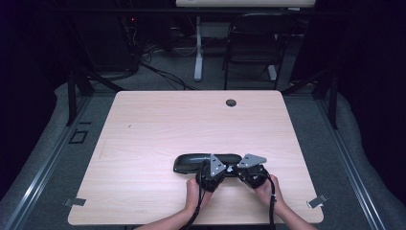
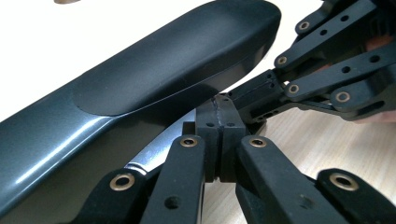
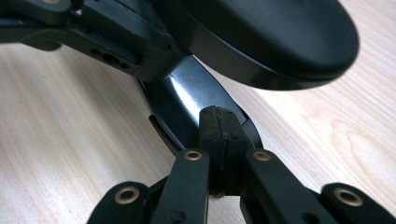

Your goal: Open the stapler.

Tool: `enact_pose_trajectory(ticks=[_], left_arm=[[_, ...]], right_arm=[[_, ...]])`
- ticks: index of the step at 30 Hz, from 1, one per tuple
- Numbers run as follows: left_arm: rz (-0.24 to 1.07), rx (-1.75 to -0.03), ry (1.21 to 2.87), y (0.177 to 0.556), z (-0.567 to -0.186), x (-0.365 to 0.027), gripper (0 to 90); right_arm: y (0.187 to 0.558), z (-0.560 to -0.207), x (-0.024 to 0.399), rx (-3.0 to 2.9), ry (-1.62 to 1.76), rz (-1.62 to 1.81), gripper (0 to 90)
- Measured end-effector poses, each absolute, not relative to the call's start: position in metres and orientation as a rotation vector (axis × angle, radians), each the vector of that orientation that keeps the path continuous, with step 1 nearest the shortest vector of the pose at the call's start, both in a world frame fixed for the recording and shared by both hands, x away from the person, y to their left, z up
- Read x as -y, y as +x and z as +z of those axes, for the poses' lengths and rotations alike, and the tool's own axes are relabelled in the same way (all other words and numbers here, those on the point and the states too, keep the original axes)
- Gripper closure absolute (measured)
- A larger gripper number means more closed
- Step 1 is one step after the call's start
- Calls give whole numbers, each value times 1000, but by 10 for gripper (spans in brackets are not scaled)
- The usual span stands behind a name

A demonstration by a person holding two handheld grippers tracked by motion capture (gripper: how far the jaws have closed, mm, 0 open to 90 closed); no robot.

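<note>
A black, glossy clamshell case [image 1: 196, 162] lies on the light wooden table [image 1: 158, 124], near its front edge and right of centre. Both grippers meet at the case's right end, each held in a hand. In the left gripper view the rounded upper shell [image 2: 163, 70] slants across, with a shiny lower lip [image 2: 156, 147] beneath it. My left gripper [image 2: 219, 112] is shut, its pads pressed together at that lip's edge. My right gripper [image 3: 218, 119] is shut on the same glossy lip [image 3: 187, 93], under the upper shell [image 3: 271, 37]. From above, the left gripper [image 1: 224, 170] and right gripper [image 1: 237, 170] almost touch.
A small round grommet [image 1: 231, 102] sits in the table near its far edge. A black folding chair [image 1: 253, 43] and a white desk leg [image 1: 198, 48] stand on the floor beyond the table. Metal clips [image 1: 317, 201] mark the front corners.
</note>
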State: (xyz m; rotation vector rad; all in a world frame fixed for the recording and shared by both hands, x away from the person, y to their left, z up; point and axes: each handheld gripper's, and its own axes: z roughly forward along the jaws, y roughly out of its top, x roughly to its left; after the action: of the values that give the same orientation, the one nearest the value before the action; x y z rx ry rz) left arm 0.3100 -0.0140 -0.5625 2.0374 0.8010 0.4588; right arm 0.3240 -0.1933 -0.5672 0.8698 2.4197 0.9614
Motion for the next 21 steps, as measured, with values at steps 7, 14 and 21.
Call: enact_pose_trajectory(ticks=[7,14,21], left_arm=[[433,-862,2006,312,-564,23,900],[386,-956,1922,315,-568,26,900],[409,-963,1915,317,-571,29,900]], right_arm=[[324,-567,192,-2420,883,952,900],[325,-567,194,-2423,923,977,900],[326,-566,194,-2425,927,975,900]])
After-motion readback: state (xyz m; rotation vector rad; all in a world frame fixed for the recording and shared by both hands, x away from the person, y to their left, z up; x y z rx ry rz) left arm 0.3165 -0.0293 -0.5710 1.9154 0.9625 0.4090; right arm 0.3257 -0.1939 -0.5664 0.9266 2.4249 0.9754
